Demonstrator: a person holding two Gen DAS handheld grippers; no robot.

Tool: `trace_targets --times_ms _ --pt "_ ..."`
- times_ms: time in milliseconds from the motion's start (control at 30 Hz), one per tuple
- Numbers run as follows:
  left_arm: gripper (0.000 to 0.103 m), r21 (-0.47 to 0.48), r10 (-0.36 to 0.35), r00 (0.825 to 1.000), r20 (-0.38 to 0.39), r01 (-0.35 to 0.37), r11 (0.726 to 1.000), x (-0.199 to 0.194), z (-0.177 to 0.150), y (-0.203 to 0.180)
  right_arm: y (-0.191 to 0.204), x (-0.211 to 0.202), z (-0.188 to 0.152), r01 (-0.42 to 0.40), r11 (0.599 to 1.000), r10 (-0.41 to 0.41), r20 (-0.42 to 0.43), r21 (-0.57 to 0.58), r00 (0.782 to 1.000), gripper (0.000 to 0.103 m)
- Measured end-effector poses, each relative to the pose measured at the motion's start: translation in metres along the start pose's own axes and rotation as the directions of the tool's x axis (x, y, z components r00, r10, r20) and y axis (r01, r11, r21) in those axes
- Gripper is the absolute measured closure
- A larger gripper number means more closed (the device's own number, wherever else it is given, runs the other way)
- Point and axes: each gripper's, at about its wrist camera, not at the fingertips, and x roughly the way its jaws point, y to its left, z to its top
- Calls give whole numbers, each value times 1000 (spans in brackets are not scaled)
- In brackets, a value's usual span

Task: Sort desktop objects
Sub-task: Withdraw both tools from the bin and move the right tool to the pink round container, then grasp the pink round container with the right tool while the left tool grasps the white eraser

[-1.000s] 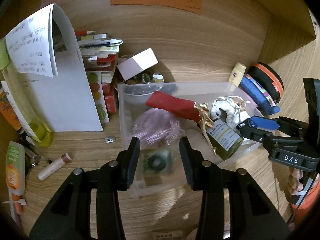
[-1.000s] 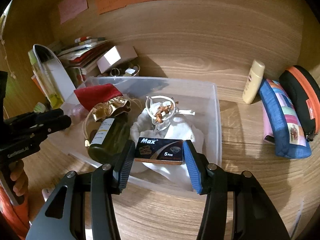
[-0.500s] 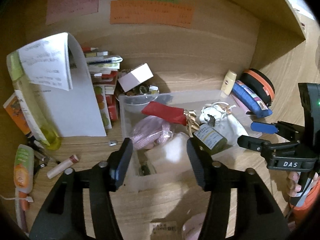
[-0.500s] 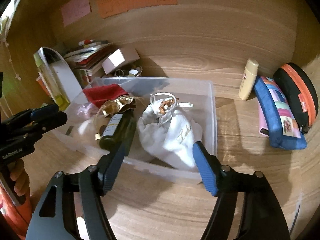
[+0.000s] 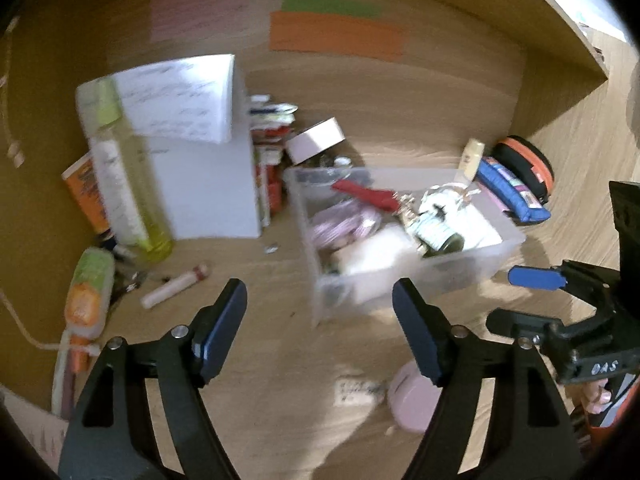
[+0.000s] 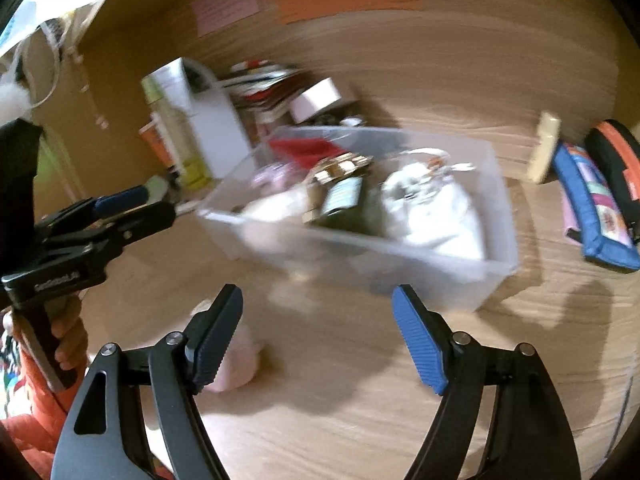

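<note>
1. Plainly, both tools hang over the wooden tabletop (image 6: 360, 420) in front of the clear plastic bin (image 5: 472, 264), and neither carries anything.
2. Left tool (image 5: 320, 320): fingers spread wide apart, nothing between them, pointing toward the bin's near left corner.
3. Right tool (image 6: 318, 316): fingers likewise wide apart and empty, aimed at the bin's near wall.
4. The bin already holds a red pouch (image 5: 368, 196), a dark green bottle (image 6: 344, 204) and a white drawstring bag (image 6: 436, 208).
5. Unsorted things lie outside it: a lip-balm tube (image 5: 176, 290) near the left edge, a pink round case (image 5: 412, 400) at the front between the two tools, a blue pencil case (image 6: 592, 216) to the right.
6. Risk, as I judge it: both views are smeared with motion, so a fast reach could knock the light bin or send the tube rolling.
7. The pink case lies just beside the right tool's left finger (image 6: 216, 340); a careless closing could pinch its edge and flick it away.
8. The two tools are near each other and could collide if both go for the case.
</note>
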Motion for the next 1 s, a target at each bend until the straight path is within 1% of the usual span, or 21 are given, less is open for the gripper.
trace_targets --times_ms 100,300,433,533,600,700,767,1000 --pt "24 -27 27 1000 -15 -27 999 -6 -12 14 18 8 -8 -56 998 56 -26 -16 998 25" --pt "24 -77 49 998 -47 -53 996 -16 -37 40 50 34 -22 -108 992 103 -91 -57 990 24" --pt "24 -100 54 997 -59 -59 993 -21 -51 50 66 51 -29 -113 989 100 -131 -91 986 24" --pt "24 -125 15 997 -79 -25 992 -19 -59 53 73 60 -34 -80 990 63 -139 -120 988 24" --pt "24 -135 -10 996 -94 -2 991 -14 -64 50 72 64 -36 -74 990 56 -148 -117 987 26" --pt "24 -125 -36 992 -119 21 992 -5 -68 42 66 65 -40 -65 992 46 -158 -112 986 42" --pt "24 -109 -45 990 -136 31 994 1 -69 34 60 64 -40 -70 993 55 -156 -96 986 42" --pt "24 -53 -89 978 -186 80 995 20 -71 4 35 48 -43 -37 998 31 -125 -45 992 42"
